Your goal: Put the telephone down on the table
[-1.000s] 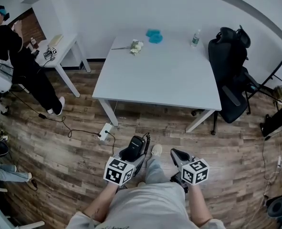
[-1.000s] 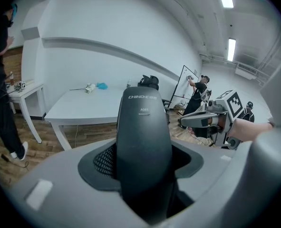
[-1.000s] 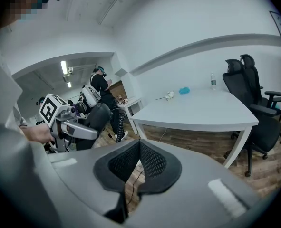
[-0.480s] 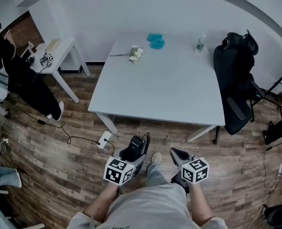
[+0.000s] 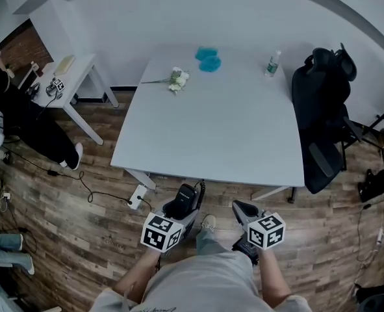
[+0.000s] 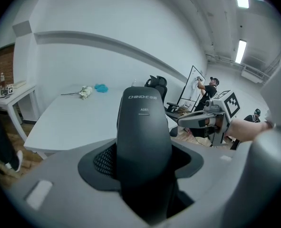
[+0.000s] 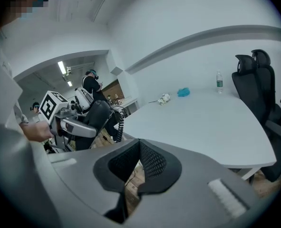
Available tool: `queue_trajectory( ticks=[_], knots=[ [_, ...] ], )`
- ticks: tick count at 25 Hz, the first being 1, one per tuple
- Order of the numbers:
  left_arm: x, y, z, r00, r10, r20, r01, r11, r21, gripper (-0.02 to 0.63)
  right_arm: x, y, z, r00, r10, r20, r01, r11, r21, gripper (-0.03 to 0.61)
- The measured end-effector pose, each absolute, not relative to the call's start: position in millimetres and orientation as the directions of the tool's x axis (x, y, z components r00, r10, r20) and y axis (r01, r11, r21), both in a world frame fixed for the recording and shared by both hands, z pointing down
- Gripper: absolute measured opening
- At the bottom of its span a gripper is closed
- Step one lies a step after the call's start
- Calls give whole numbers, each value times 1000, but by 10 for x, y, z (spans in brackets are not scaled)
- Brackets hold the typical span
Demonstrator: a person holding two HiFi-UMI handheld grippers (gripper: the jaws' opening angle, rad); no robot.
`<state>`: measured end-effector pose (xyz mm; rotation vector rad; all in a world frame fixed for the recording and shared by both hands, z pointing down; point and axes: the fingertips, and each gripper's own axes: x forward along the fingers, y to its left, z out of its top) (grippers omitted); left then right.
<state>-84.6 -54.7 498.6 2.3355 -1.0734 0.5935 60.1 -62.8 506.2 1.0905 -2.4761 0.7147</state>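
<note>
The left gripper (image 5: 182,203) clamps the black plastic telephone handset (image 6: 144,137) over the wooden plank floor (image 5: 101,203), short of the white rectangular table (image 5: 224,122), while the right gripper (image 5: 242,209) is empty with its jaws seemingly closed, so releasing early would drop the handset, or its dangling coiled black cord (image 5: 200,190) could snag the table edge.

An office-style lab: a white table (image 5: 211,129) on a wood floor (image 5: 68,233), office chair (image 5: 321,103) right, side desk (image 5: 81,71) far left, strip lights (image 6: 240,50) overhead.
</note>
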Motion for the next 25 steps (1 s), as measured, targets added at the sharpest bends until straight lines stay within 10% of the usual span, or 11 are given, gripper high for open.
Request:
queue_trajectory(
  ticks=[25],
  knots=[
    [-595, -1617, 4954, 528, -615, 585, -841, -473, 262, 299, 826, -1889, 4970, -714, -530, 457, -690, 646, -327, 6]
  ],
)
